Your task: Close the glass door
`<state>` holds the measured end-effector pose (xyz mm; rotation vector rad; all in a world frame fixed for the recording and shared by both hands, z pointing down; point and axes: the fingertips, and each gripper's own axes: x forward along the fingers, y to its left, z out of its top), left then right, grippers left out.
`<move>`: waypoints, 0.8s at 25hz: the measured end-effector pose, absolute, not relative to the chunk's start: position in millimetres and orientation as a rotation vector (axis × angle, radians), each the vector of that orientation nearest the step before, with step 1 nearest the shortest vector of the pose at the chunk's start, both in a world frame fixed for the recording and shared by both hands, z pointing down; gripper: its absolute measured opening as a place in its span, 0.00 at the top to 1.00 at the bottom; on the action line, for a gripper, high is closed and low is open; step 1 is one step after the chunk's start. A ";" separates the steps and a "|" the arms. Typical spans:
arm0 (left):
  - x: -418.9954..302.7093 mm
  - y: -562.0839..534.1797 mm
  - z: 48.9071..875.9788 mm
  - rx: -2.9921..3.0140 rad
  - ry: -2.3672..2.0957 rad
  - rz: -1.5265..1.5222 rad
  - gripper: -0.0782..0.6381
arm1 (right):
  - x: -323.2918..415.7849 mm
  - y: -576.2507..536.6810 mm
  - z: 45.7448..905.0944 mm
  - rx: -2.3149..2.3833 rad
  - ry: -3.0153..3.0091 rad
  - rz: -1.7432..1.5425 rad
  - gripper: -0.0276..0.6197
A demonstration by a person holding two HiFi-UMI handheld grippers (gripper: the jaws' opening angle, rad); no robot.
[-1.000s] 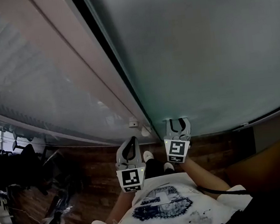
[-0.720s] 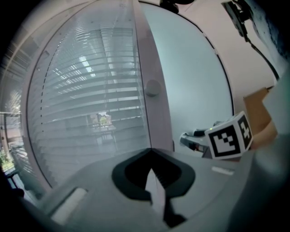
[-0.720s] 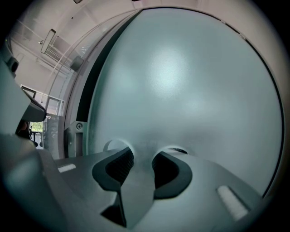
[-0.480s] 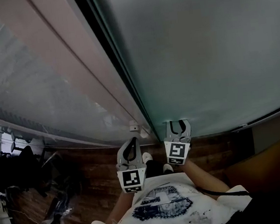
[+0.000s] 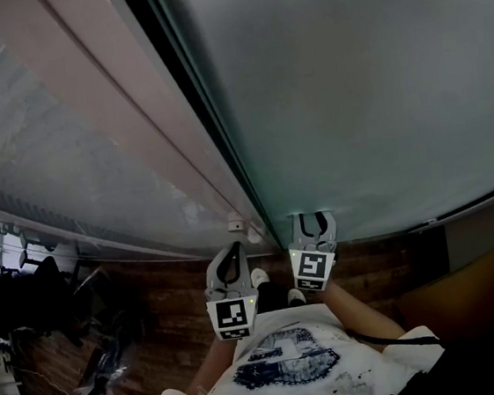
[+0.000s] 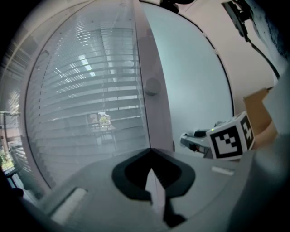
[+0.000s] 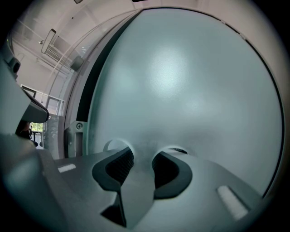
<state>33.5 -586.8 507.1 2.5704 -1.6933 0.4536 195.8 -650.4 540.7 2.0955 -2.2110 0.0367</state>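
We stand facing the frosted glass door (image 5: 350, 92), which fills the right of the head view beside a pale post (image 5: 156, 140). The right hand-held gripper (image 7: 142, 152) has its jaws apart with nothing between them, tips right at the pane. The left hand-held gripper (image 6: 150, 152) has its jaws together and empty, aimed at the post. We judge this to be the final push. The next move calls for steady pressure on the glass toward the post. We cannot tell whether the tips touch the pane, or whether the dark strip (image 5: 183, 89) is a gap or a seal. No handle shows.
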 end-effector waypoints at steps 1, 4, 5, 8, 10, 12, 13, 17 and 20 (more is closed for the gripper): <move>33.2 -586.1 505.7 2.570 -1.695 0.454 0.89 | 195.6 -650.1 539.7 2.095 -2.211 0.037 0.76; 33.1 -582.6 504.8 2.564 -1.703 0.462 0.89 | 195.7 -648.6 539.0 2.091 -2.214 0.039 0.76; 32.8 -581.9 504.7 2.561 -1.707 0.464 0.89 | 195.5 -649.1 539.0 2.089 -2.215 0.040 0.76; 30.4 -578.1 502.3 2.550 -1.728 0.470 0.89 | 195.6 -651.2 539.4 2.091 -2.212 0.038 0.76; 27.4 -571.7 501.4 2.537 -1.749 0.467 0.89 | 197.2 -651.1 540.0 2.097 -2.208 0.032 0.76; 21.8 -565.2 502.1 2.516 -1.770 0.466 0.89 | 197.1 -652.6 539.0 2.098 -2.213 0.028 0.76; 18.7 -562.6 503.2 2.506 -1.777 0.470 0.89 | 196.4 -653.5 538.7 2.096 -2.217 0.029 0.76; 10.2 -554.9 505.8 2.492 -1.794 0.470 0.89 | 195.7 -654.8 542.5 2.093 -2.215 0.040 0.76; 6.7 -549.9 502.4 2.500 -1.804 0.450 0.89 | 196.6 -654.5 543.5 2.094 -2.214 0.042 0.76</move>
